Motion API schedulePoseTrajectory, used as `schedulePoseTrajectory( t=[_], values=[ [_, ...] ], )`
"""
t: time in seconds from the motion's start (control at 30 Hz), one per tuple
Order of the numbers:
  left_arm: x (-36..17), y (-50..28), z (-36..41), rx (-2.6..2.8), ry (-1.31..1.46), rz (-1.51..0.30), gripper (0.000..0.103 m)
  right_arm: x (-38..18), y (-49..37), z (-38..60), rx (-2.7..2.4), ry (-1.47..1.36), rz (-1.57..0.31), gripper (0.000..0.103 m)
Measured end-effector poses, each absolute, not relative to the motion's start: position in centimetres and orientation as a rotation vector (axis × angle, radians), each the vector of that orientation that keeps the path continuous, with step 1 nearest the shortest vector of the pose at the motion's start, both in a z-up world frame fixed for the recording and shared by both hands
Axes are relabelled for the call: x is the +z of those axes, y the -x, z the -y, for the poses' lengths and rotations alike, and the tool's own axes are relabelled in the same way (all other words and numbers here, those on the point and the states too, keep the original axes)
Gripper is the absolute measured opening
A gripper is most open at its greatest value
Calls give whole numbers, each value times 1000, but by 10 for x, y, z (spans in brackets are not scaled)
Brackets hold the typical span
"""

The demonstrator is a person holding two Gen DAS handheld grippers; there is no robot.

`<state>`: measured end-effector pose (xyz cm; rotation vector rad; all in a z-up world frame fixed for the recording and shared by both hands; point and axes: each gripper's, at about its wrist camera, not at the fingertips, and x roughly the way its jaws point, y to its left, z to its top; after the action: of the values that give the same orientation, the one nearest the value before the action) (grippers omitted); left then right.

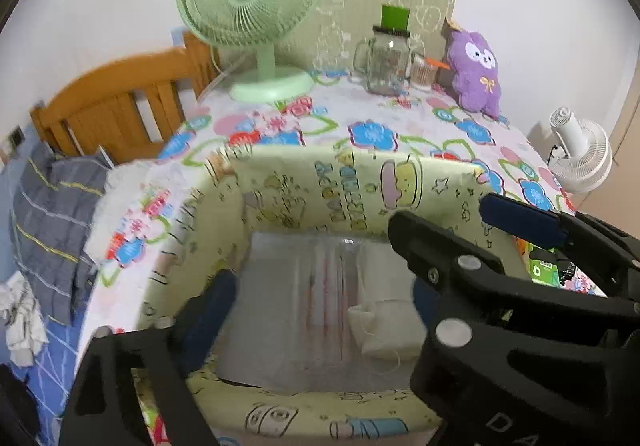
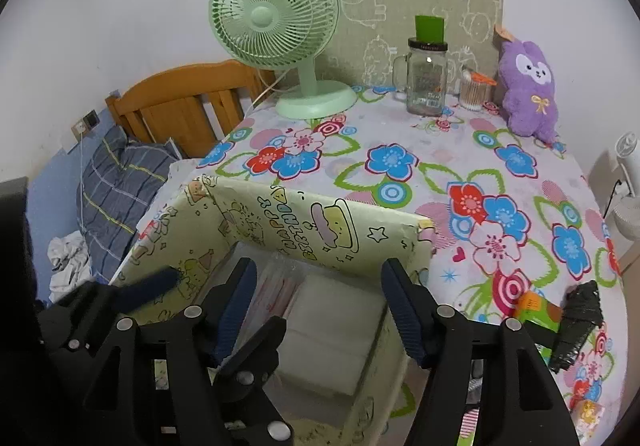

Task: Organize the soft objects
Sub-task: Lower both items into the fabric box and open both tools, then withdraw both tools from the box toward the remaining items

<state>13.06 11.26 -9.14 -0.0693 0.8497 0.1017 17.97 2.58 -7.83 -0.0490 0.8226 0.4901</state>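
A pale yellow box [image 1: 320, 181] [image 2: 288, 217] printed with cartoons stands open on the flowered tablecloth. Inside it lie a white soft pack [image 1: 384, 326] [image 2: 332, 330] and a clear plastic packet [image 1: 304, 298] [image 2: 276, 290] with red stripes. My left gripper [image 1: 316, 302] hangs open over the box, touching nothing. My right gripper [image 2: 318, 264] [image 1: 444, 213] is open too, just above the white pack, with nothing pressed between its pads. One of the left gripper's fingers [image 2: 148, 288] shows at the box's left wall. A purple plush toy [image 1: 476, 73] [image 2: 528, 93] sits at the table's far right corner.
At the back of the table stand a green fan [image 2: 276, 25], a glass jar mug [image 2: 426, 77] and a tub of cotton swabs [image 2: 472, 93]. A green packet [image 2: 536, 306] and a black object [image 2: 576, 322] lie at the right. Left of the table are a wooden headboard [image 2: 180, 101] and a bed.
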Motion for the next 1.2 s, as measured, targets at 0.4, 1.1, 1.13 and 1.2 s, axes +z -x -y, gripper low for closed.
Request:
schedulePoseTrajectory(
  t=[0.4, 1.1, 1.13, 1.2],
  values=[
    [-67, -110, -100, 96, 42, -783, 99, -54, -151, -10, 440, 79, -750, 90],
    [-29, -72, -57, 45, 19, -655, 103, -12, -101, 41, 355, 44, -627, 98],
    [-28, -71, -54, 44, 18, -651, 103, -11, -99, 44, 352, 44, -625, 98],
    [-26, -68, -50, 43, 14, -643, 103, -9, -95, 49, 342, 41, -618, 98]
  ],
)
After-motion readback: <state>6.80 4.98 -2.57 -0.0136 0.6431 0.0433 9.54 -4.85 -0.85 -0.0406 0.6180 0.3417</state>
